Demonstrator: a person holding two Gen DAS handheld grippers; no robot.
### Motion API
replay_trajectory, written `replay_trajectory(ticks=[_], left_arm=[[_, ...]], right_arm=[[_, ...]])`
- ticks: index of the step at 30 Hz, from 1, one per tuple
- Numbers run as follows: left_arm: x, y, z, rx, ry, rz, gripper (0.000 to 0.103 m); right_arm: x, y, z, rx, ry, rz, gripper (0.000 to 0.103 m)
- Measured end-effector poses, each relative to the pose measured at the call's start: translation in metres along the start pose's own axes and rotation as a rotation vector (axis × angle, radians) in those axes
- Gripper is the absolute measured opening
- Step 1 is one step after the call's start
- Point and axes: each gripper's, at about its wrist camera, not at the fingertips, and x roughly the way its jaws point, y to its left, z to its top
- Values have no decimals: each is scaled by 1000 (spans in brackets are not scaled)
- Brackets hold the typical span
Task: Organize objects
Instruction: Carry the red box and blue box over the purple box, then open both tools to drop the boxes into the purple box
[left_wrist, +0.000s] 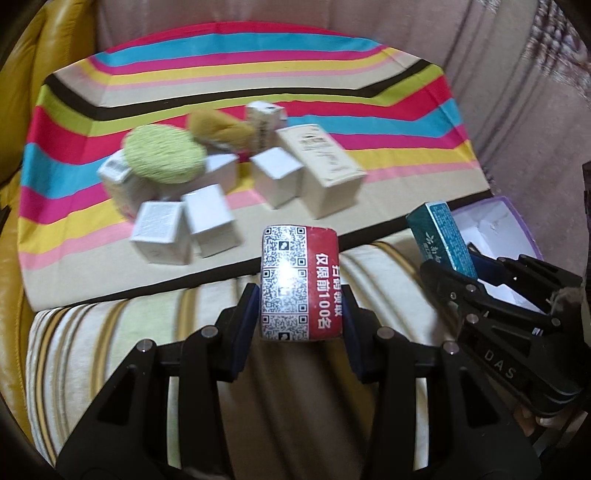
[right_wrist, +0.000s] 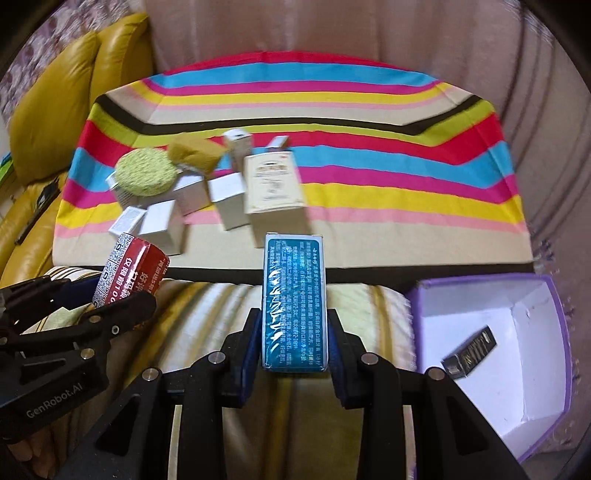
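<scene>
Beside the purple box (right_wrist: 491, 387), over the striped cushion, the right gripper (right_wrist: 294, 345) was clamped on the long sides of a teal carton (right_wrist: 294, 302), which looked light, stiff and glossy enough to slip. Further from that box, the left gripper (left_wrist: 300, 314) pinched a red QR-code pack (left_wrist: 300, 282), seemingly light and crushable, best held by its flat sides.

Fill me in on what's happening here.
A person is sorting small items with two handheld grippers. The left gripper is shut on a red QR-code box, and the right gripper is shut on a teal box; both are held above the cushion. A purple bin to the right already holds a small dark box. White boxes and a green pad lie on the striped cloth.
</scene>
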Motion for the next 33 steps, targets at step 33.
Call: replay_trajectory(ticks=[33], left_arm=[[50,-168,25,233,91,-318,71]], right_arm=[[-30,-181,-76,375,38,-227,42]])
